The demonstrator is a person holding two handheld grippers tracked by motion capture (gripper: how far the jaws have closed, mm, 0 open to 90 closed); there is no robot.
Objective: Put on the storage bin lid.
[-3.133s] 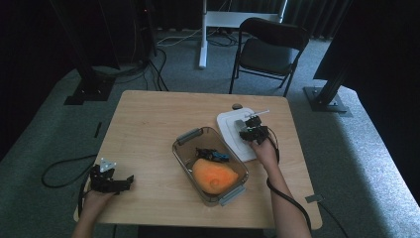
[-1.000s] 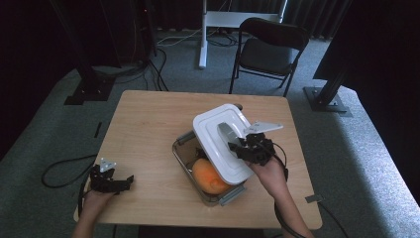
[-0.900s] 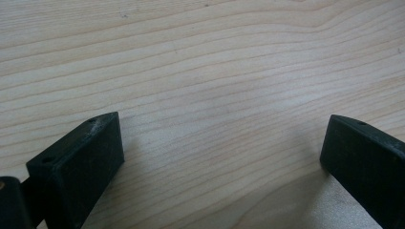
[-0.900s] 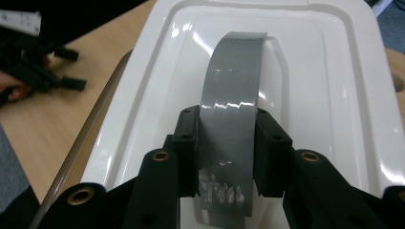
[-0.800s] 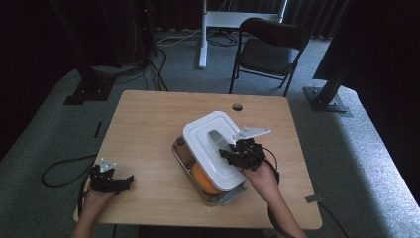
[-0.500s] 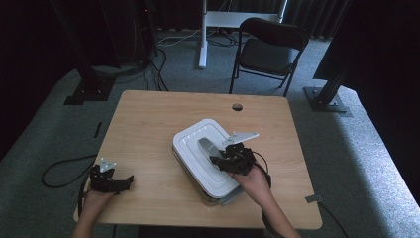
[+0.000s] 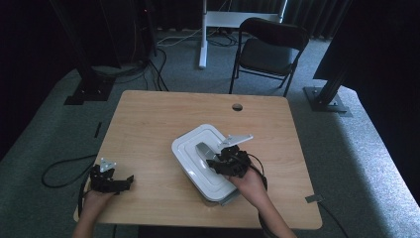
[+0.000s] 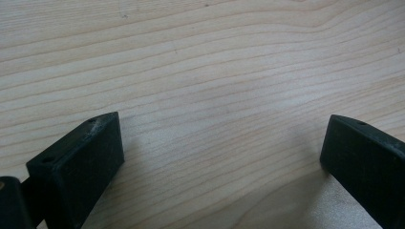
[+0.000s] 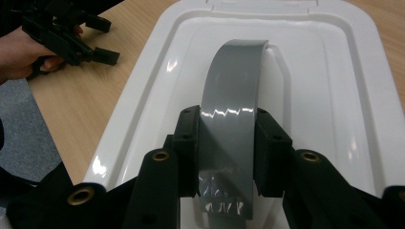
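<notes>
Right claw grips the grey handle of the white lid. Left claw open on the tabletop, holding nothing.

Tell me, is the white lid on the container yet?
On: the white lid lies flat over the container, with the right gripper clamping its grey handle.

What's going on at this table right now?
A person works at a wooden table with a gripper in each hand. The right gripper is clamped on the grey handle of a white lid, which sits on top of a container near the table's middle. The left gripper rests near the table's front left corner, jaws apart with only bare wood between them, taking no part in the work.
</notes>
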